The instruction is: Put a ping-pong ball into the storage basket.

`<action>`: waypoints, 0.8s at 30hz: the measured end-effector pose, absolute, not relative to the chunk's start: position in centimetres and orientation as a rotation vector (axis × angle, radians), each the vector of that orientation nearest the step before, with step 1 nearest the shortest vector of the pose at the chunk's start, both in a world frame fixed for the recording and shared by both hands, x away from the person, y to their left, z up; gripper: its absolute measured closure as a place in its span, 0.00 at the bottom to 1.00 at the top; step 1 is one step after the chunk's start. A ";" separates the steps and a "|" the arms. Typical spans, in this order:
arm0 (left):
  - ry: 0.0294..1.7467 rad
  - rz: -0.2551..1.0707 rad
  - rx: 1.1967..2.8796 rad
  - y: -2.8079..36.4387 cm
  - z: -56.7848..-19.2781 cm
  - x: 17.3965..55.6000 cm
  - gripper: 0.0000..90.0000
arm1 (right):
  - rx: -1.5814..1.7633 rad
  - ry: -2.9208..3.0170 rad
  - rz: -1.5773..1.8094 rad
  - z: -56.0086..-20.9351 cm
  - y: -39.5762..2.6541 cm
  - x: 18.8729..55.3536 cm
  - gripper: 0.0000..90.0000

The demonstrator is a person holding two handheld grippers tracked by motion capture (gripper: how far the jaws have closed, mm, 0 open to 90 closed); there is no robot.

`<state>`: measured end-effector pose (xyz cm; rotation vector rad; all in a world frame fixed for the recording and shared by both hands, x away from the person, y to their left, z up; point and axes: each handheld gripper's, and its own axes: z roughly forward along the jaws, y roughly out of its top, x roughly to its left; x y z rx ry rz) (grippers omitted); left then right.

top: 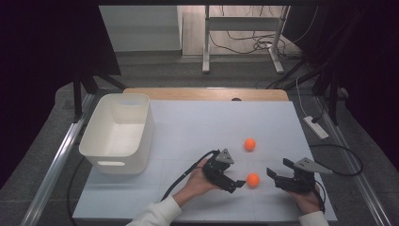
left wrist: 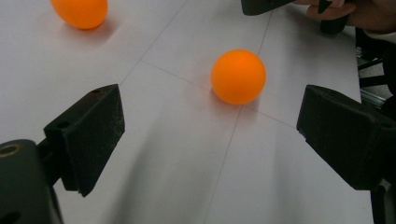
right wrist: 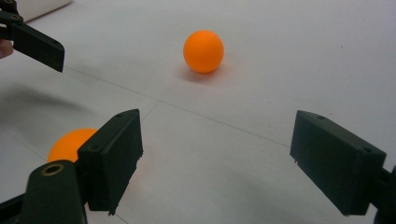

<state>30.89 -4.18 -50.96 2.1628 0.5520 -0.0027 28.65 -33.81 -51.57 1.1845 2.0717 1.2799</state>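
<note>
Two orange balls lie on the white table: the nearer ball (top: 253, 179) (left wrist: 238, 76) and the farther ball (top: 250, 144) (left wrist: 80, 11) (right wrist: 203, 51). My left gripper (top: 236, 184) (left wrist: 210, 135) is open, its jaws wide apart and pointed at the nearer ball, which rests just ahead of them without touching. My right gripper (top: 278, 167) (right wrist: 215, 154) is open too, to the right of that ball, with nothing between its jaws. In the right gripper view the nearer ball (right wrist: 65, 142) is half hidden behind the left jaw.
A white plastic bin (top: 117, 132) stands at the table's left side, and it looks empty. A power strip (top: 316, 127) lies off the right edge. Cables trail from both grippers. One jaw of the left gripper (right wrist: 35, 42) shows in the right gripper view.
</note>
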 end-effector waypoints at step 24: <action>0.524 -0.043 2.195 -6.8 -51.2 31.4 0.10 | 1.189 2.062 1.271 -51.6 -33.9 28.7 0.19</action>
